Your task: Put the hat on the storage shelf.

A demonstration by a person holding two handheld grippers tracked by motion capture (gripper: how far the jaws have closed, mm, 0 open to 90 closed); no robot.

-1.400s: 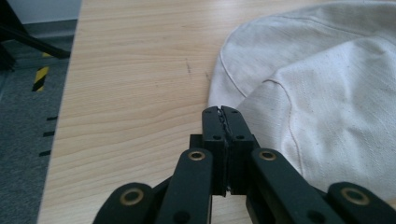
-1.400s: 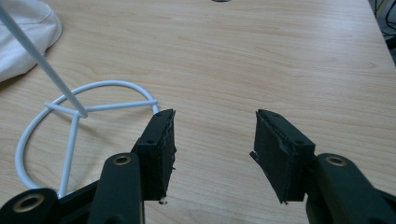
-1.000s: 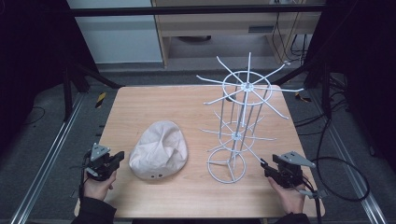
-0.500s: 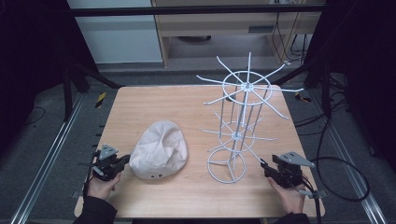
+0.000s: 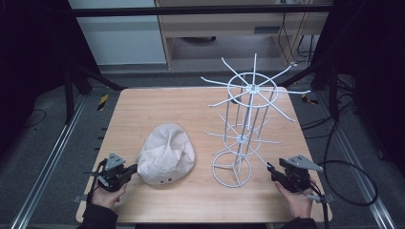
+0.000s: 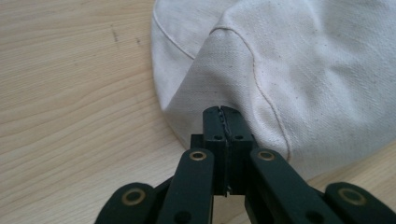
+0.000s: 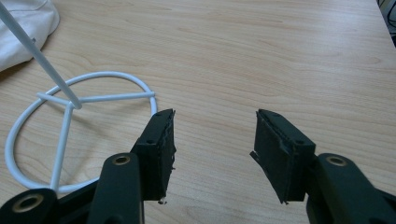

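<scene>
Cloth cap (image 5: pixel 166 153) at lower centre of the tabletop (image 5: pixel 191 107), beside the wire rack (image 5: pixel 246 119).
Left hand-held gripper (image 6: pixel 223 116) pressed shut against the cap's edge, no cloth visibly pinched, probably for a grasp; right hand-held gripper (image 7: pixel 214 135) wide, idle beside the rack's base ring.

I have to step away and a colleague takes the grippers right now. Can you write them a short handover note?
Left gripper: jaws shut, tips at the near edge of the white cap; whether fabric is pinched cannot be told.
Right gripper: open, holding nothing, just right of the white wire rack's ring base.
Cap lies flat on the table, left of the rack, which stands upright.
Done: nothing hung. Left, probably: lift the cap and put it on a rack prong.
</scene>
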